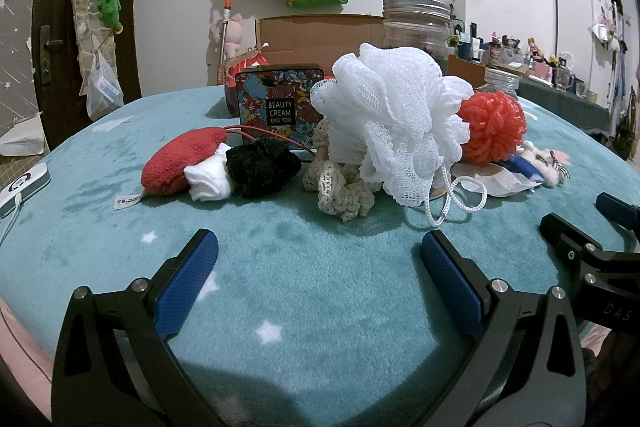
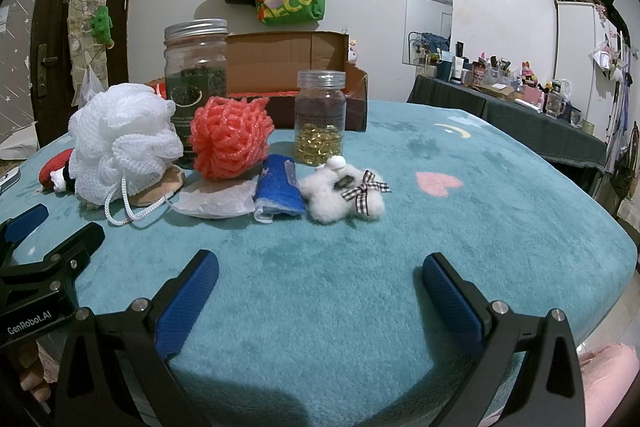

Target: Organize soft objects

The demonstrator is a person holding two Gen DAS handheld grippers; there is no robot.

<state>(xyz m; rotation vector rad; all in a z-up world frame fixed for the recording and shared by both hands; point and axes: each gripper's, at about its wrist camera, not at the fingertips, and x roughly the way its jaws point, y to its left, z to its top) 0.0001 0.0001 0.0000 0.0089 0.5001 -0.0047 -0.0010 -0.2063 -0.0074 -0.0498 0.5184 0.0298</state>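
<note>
Nothing looks sorted yet: the white mesh puff (image 1: 384, 123), coral puff (image 2: 230, 137), crochet piece (image 1: 344, 187), black scrunchie (image 1: 262, 167), red pad (image 1: 180, 163), blue cloth (image 2: 278, 191) and fluffy clip (image 2: 344, 195) lie jumbled mid-surface (image 2: 440, 247) before the cardboard box (image 2: 280, 55). The left gripper (image 1: 320, 279) and right gripper (image 2: 320, 287) hover spread and empty near the edge, so by my judgement all the sorting remains.

Under my left gripper (image 1: 319, 255) the teal blanket (image 1: 320, 287) looked plush and matt; the gripper's blue pads (image 1: 188, 283) were knurled rubber on matt black plastic. Ahead of it, the white bath pouf (image 1: 384, 119) was open nylon mesh. Ahead of my right gripper (image 2: 320, 275), a fluffy white plush toy (image 2: 340, 199) lay before a glossy clear plastic capsule jar (image 2: 320, 119).
</note>
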